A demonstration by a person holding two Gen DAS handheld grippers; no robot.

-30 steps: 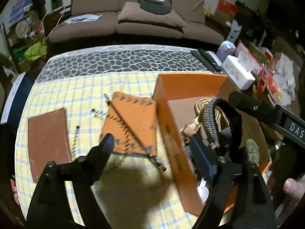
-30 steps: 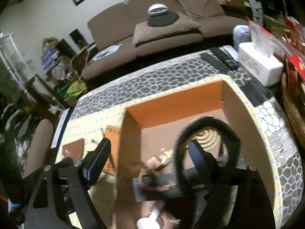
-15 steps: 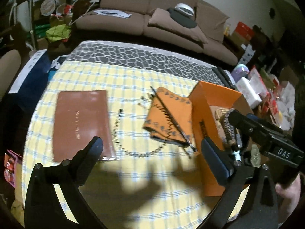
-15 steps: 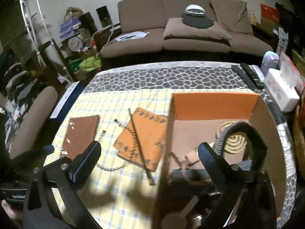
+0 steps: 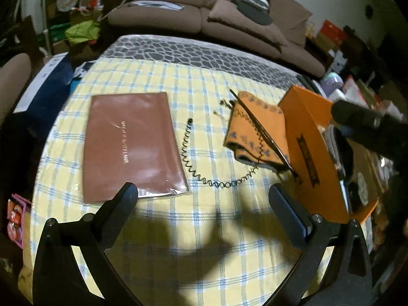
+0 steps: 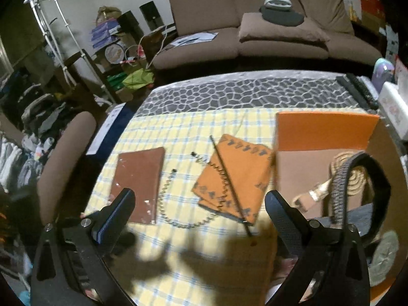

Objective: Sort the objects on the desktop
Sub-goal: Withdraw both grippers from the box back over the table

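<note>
- Orange box (image 6: 326,132) stands on the right side of the worktop (image 5: 204,229), its top open; inside lie a dark looped strap (image 6: 369,186), a coiled tan rope mat (image 6: 354,176) and other small things too blurred to name
- just left of the box, an orange patterned cloth (image 5: 255,130) lies folded on the checked yellow tablecloth (image 5: 158,81); a thin dark stick (image 5: 262,130) rests slantwise across it, its near end close to the box wall
- a black spiral cord (image 5: 204,173) curves from the cloth's near edge toward the brown flat pouch (image 5: 132,145), ending just beside the pouch's right edge
- the pouch lies flat on the left part of the tablecloth, well apart from the box
- left gripper (image 5: 204,196) hovers above the near part of the cloth-covered worktop, fingers spread wide with nothing between them; its shadow falls on the tablecloth
- right gripper (image 6: 199,199) hangs over the near edge by the box's left wall, fingers likewise wide apart and holding nothing
- a brown sofa (image 6: 267,25) stands beyond the worktop; a white tissue box (image 6: 392,107) and a remote control (image 6: 357,89) sit at the far right
</note>
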